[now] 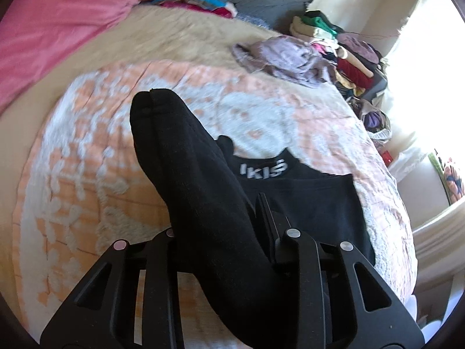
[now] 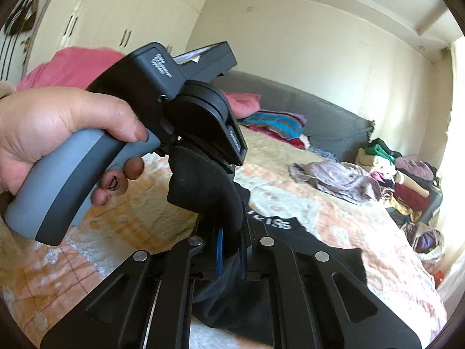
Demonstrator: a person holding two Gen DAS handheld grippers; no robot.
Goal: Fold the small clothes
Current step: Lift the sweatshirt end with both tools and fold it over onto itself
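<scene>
Sock (image 1: 186,157) | black; long axis along fingers, toe away | both hand-held grippers (image 1: 221,221) (image 2: 232,250) clamped on it

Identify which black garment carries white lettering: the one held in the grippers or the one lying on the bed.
The flat black garment on the bed; white letters mark its edge. The black sock, clamped by both grippers, is plain.

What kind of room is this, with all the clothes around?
Most likely a bedroom. There is a bed with a peach and white bedspread, cream wardrobe doors along the wall, and piles of clothes waiting at the bed's edge.
</scene>
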